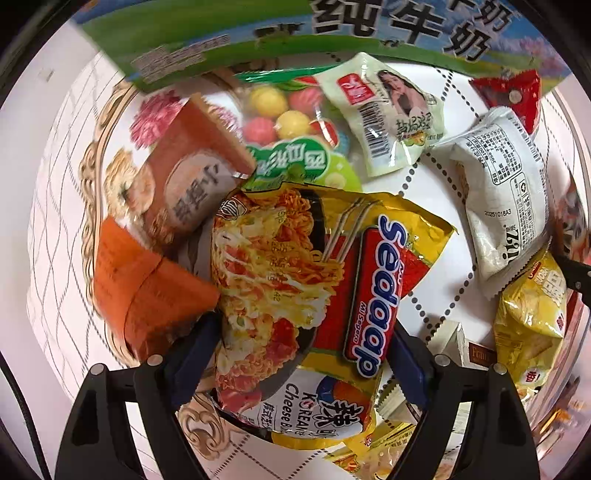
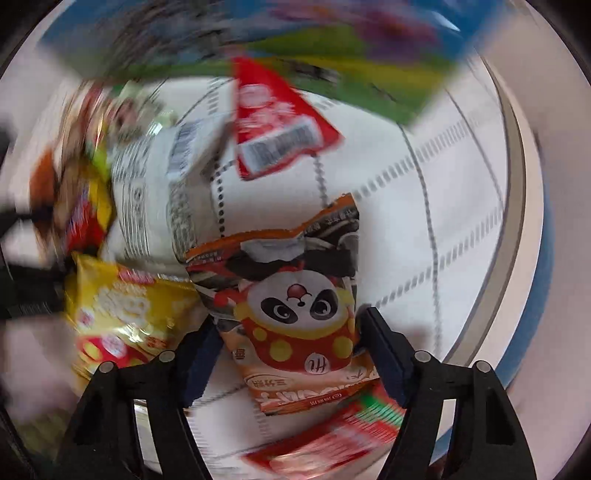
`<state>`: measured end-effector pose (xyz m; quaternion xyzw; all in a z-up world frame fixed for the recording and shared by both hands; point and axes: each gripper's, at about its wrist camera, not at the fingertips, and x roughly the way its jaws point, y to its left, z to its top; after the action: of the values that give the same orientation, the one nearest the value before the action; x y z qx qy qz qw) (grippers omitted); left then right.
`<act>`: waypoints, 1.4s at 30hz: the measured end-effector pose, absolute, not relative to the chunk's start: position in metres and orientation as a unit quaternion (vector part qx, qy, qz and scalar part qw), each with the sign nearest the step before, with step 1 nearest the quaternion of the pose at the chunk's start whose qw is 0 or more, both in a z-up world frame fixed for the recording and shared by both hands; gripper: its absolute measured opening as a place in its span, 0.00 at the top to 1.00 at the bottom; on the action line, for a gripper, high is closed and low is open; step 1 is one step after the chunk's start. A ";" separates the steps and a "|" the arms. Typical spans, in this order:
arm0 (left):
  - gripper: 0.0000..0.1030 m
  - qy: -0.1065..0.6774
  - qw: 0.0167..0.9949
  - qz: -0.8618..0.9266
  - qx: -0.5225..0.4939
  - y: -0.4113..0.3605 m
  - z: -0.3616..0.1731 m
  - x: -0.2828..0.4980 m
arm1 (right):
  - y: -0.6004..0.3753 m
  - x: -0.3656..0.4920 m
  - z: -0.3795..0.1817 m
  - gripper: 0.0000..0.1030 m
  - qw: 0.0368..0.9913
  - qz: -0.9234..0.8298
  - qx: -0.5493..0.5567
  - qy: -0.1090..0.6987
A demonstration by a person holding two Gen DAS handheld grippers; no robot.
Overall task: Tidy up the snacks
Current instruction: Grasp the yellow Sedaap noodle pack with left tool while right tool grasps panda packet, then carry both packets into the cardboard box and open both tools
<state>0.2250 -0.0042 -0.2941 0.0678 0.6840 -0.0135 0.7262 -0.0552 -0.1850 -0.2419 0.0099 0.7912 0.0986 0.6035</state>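
In the left wrist view my left gripper (image 1: pixel 303 339) is shut on a yellow Sedaap noodle packet (image 1: pixel 295 295), held over a round tray (image 1: pixel 88 177) that holds two orange packets (image 1: pixel 184 184) and a bag of coloured candy balls (image 1: pixel 284 122). In the right wrist view, which is motion-blurred, my right gripper (image 2: pixel 288 332) is shut on an orange panda snack packet (image 2: pixel 295 306) above the white tablecloth (image 2: pixel 424 177).
A green and blue milk carton box (image 1: pixel 332 26) stands at the back. Loose on the cloth lie a pale green packet (image 1: pixel 384 110), a white packet (image 1: pixel 498 192), a red packet (image 2: pixel 273 122), a yellow chip bag (image 2: pixel 122 314) and a red-green packet (image 2: pixel 332 439).
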 end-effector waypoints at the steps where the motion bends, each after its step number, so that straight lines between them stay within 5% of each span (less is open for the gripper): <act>1: 0.17 0.690 0.722 -0.007 0.054 0.000 -0.294 0.221 | -0.193 -0.054 -0.245 0.29 0.588 0.077 0.050 0.804; 6: 0.15 0.718 0.695 -0.015 -0.034 0.024 -0.302 0.207 | -0.207 -0.053 -0.252 0.28 0.555 0.049 0.156 0.815; 12: 0.11 0.720 0.689 -0.070 -0.044 0.044 -0.322 0.209 | -0.185 -0.070 -0.241 0.25 0.582 0.019 0.099 0.807; 17: 0.18 0.701 0.708 -0.074 -0.045 0.049 -0.321 0.191 | -0.158 -0.069 -0.252 0.25 0.601 -0.019 0.057 0.797; 21: 0.19 0.691 0.721 -0.048 -0.026 0.056 -0.310 0.169 | -0.135 -0.076 -0.267 0.37 0.618 -0.046 0.033 0.784; 27: 0.19 0.696 0.717 -0.032 -0.012 0.058 -0.294 0.139 | -0.123 -0.103 -0.263 0.42 0.630 -0.069 0.052 0.772; 42: 0.19 0.615 0.784 -0.078 -0.041 0.080 -0.134 0.106 | -0.140 -0.078 -0.153 0.44 0.686 0.016 0.153 0.712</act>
<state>0.1057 0.0796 -0.1339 -0.0406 0.6148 -0.0783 0.7838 -0.0777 -0.1396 -0.1527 0.1529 0.7116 0.0159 0.6855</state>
